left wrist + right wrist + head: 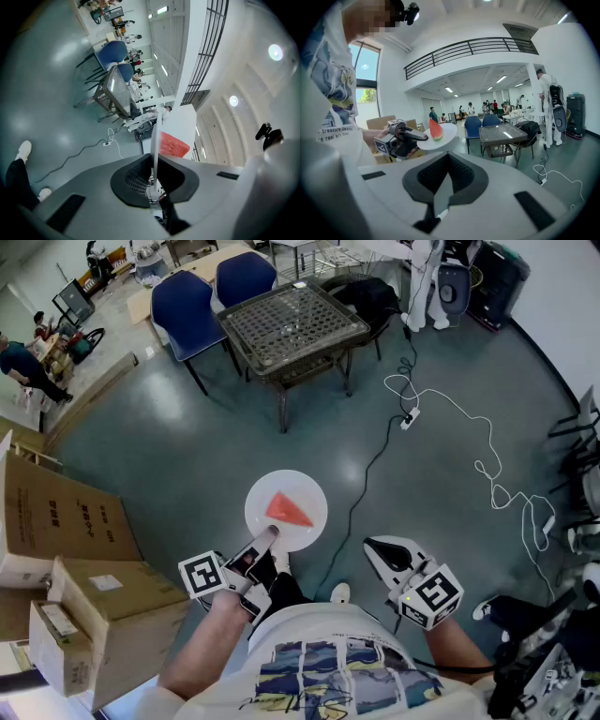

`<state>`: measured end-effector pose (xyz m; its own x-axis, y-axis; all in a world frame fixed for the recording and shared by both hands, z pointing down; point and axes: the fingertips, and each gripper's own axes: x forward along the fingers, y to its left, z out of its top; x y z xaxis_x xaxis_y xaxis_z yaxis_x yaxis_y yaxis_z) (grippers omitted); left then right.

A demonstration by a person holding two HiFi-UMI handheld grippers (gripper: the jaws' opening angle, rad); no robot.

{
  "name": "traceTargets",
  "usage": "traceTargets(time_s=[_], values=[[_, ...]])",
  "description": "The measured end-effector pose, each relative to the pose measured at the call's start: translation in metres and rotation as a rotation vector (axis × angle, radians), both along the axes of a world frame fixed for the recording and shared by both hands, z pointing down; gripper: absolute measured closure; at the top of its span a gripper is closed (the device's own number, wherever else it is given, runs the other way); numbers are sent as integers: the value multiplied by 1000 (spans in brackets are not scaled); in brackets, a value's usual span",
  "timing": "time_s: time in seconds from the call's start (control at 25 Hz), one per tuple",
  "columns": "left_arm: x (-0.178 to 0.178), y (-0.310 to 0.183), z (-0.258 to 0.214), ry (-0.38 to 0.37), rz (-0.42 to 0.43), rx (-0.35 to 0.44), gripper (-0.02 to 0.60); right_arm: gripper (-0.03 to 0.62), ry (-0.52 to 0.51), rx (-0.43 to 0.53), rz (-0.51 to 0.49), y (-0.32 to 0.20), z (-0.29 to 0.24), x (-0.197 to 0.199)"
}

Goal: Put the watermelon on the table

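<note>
A red watermelon wedge (pixel 288 510) lies on a round white plate (pixel 309 498) held above the grey floor. My left gripper (pixel 265 542) is shut on the plate's near rim. In the left gripper view the plate (pixel 155 136) runs edge-on between the jaws, with the watermelon (pixel 174 144) on its right side. My right gripper (pixel 382 554) hangs to the right of the plate, shut and holding nothing. The right gripper view shows the left gripper (pixel 401 138) carrying the plate (pixel 443 136) and the wedge (pixel 435 130). The dark mesh table (pixel 295 320) stands several steps ahead.
Two blue chairs (pixel 187 301) stand behind the table on the left. Cardboard boxes (pixel 75 559) are stacked at my left. A white cable and power strip (pixel 410 418) trail over the floor at right. People stand far off in the hall (pixel 487 107).
</note>
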<state>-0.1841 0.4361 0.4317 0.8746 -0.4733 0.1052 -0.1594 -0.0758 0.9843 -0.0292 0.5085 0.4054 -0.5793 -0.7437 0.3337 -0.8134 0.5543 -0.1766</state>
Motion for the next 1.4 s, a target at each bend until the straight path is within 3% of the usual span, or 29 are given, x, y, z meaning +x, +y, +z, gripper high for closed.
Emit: traceTargets(time_s=[0.32, 0.6, 0.8, 0.96, 1.24, 1.4], values=[[52, 53, -3, -4, -10, -4, 554, 585, -9, -8, 6, 58, 6, 59], [68, 27, -10, -24, -13, 7, 555, 583, 13, 34, -6, 36, 3, 77], [77, -32, -4, -5, 7, 11, 555, 583, -2, 36, 17, -18, 5, 84], [81, -108, 0, 2, 17, 25, 554, 582, -10, 5, 48, -87, 7, 89], [68, -230, -3, 7, 20, 26, 555, 582, 58, 37, 32, -215, -12, 64], [61, -289, -1, 12, -7, 43, 555, 579, 118, 58, -24, -267, -12, 48]])
